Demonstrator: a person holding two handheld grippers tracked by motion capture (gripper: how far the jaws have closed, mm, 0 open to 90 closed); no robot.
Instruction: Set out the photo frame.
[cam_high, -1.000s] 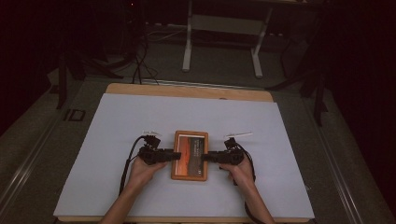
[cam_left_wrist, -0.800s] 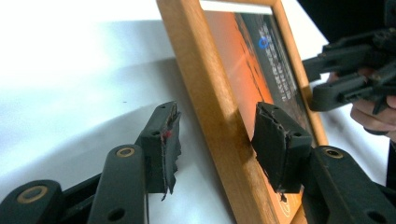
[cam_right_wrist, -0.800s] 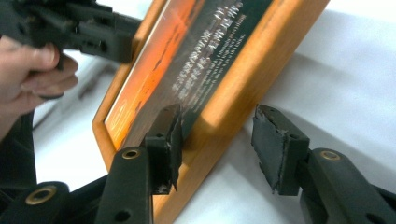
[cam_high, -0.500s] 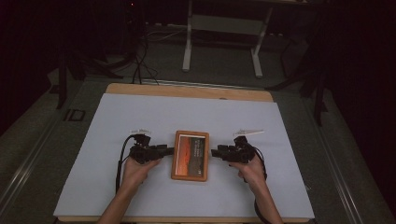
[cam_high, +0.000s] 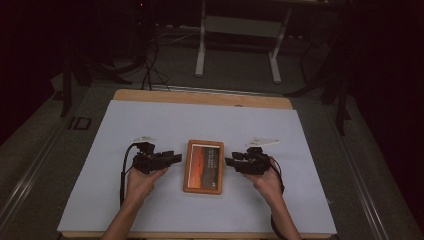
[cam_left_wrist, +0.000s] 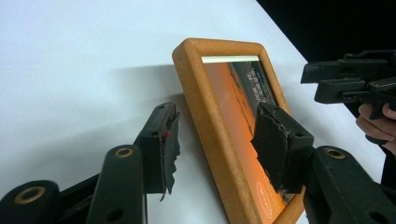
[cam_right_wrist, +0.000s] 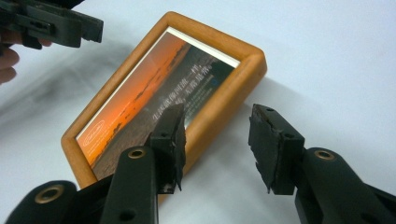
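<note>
From the high view, a wooden-framed picture with an orange sunset print (cam_high: 203, 166) lies flat on the white-covered bench (cam_high: 150, 125), between the left tool (cam_high: 175, 158) and the right tool (cam_high: 231, 162), touching neither.

In the left gripper view, the left tool (cam_left_wrist: 215, 140) gapes, released, above the frame's edge.

In the right gripper view, the right tool (cam_right_wrist: 217, 128), whose jaws have just been closing, stands released and grips nothing, with the frame's edge seen between its jaws.

White-topped table (cam_high: 150, 125), dark room — grey floor (cam_high: 240, 70)
</note>
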